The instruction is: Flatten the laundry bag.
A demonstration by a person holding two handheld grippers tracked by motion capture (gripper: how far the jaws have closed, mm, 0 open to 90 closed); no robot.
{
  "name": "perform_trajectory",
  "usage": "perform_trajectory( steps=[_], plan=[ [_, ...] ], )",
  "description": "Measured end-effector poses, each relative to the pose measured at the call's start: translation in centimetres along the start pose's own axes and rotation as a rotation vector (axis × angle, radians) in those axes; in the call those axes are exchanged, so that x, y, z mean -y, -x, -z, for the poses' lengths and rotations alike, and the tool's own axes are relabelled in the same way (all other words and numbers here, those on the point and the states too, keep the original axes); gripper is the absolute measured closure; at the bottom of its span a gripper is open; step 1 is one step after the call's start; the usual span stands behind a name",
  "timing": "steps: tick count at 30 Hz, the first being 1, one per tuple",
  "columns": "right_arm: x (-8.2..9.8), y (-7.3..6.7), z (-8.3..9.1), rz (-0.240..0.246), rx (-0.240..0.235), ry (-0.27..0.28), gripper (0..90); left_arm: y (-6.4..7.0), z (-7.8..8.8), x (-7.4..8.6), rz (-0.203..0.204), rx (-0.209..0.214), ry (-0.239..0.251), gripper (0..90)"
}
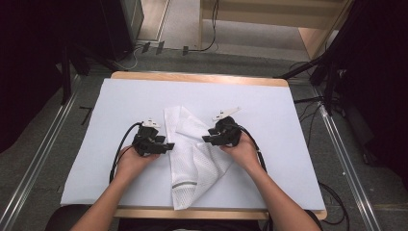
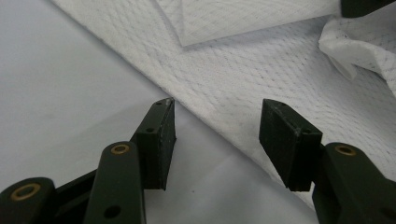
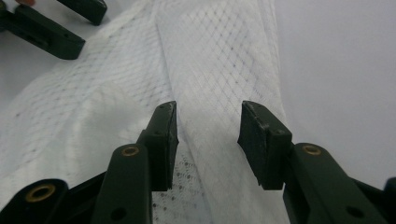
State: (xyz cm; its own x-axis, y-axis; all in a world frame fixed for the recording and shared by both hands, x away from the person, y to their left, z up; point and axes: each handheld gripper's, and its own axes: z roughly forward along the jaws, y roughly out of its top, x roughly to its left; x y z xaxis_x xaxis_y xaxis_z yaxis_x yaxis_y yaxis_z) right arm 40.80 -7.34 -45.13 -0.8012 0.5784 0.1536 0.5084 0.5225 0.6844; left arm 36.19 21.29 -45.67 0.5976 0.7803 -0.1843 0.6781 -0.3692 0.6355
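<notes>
We held the left gripper (image 1: 166,146) at the left edge of the white mesh cloth (image 1: 195,163), its jaws spread with nothing pinched; in the left gripper view (image 2: 217,140) the cloth's hem ran diagonally between the two pads, one pad over the bare white table cover (image 1: 269,120) and the other over the mesh (image 2: 261,70). Our right gripper (image 1: 207,138) sat on the cloth's opposite side, jaws also parted and gripping nothing. In the right gripper view (image 3: 208,140) a folded band of the mesh (image 3: 219,60) lay straight ahead between its pads. The cloth lay crumpled between the two tools, one corner reaching the near table edge.
</notes>
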Motion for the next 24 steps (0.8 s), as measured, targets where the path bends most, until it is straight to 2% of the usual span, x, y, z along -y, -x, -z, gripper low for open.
perform_trajectory(
  steps=[2,4,7,9,10,12,13,14,15,16,17,19,20,24],
  plan=[
    [0.0,0.0,-0.3,-0.003,0.003,-0.012,58.5,0.1,-0.1,0.1,-0.001,0.000,0.005,47.2],
    [0.0,0.0,-1.1,0.008,0.012,-0.024,58.3,0.6,-0.2,0.2,-0.024,0.004,0.011,50.9],
    [0.1,0.0,-1.5,0.018,0.020,-0.036,58.2,0.9,-0.4,0.3,-0.034,0.000,0.023,56.6],
    [0.2,-0.1,-1.7,0.031,0.027,-0.036,59.5,1.2,-0.5,0.5,-0.044,-0.020,0.033,58.9],
    [0.2,-0.2,-1.8,0.033,0.040,-0.032,62.5,1.2,-0.5,0.6,-0.050,-0.032,0.039,63.2],
    [0.2,-0.3,-1.8,0.040,0.049,-0.031,65.7,1.2,-0.5,0.6,-0.048,-0.036,0.040,65.0],
    [0.3,-0.7,-1.9,0.063,0.089,-0.030,72.7,1.2,-0.5,0.6,-0.049,-0.042,0.040,69.6],
    [0.2,-0.8,-2.0,0.077,0.107,-0.034,76.7,1.2,-0.5,0.6,-0.062,-0.055,0.039,71.8],
    [0.2,-0.8,-2.0,0.077,0.107,-0.034,76.7,1.2,-0.5,0.6,-0.062,-0.055,0.039,73.8],
    [0.1,-0.9,-2.0,0.077,0.124,-0.040,83.5,1.1,-0.4,0.6,-0.058,-0.059,0.034,75.7],
    [0.0,-0.9,-2.0,0.075,0.131,-0.045,86.0,1.1,-0.4,0.6,-0.058,-0.059,0.034,77.7],
    [0.0,-0.8,-2.0,0.070,0.131,-0.048,87.8,1.0,-0.4,0.6,-0.052,-0.050,0.032,80.3],
    [-0.1,-0.5,-1.9,0.043,0.120,-0.053,89.5,0.9,-0.4,0.6,-0.042,-0.033,0.033,86.9],
    [-0.3,0.0,-1.6,0.006,0.094,-0.060,89.9,0.9,-0.4,0.4,-0.024,-0.016,0.020,90.0]
  ],
)
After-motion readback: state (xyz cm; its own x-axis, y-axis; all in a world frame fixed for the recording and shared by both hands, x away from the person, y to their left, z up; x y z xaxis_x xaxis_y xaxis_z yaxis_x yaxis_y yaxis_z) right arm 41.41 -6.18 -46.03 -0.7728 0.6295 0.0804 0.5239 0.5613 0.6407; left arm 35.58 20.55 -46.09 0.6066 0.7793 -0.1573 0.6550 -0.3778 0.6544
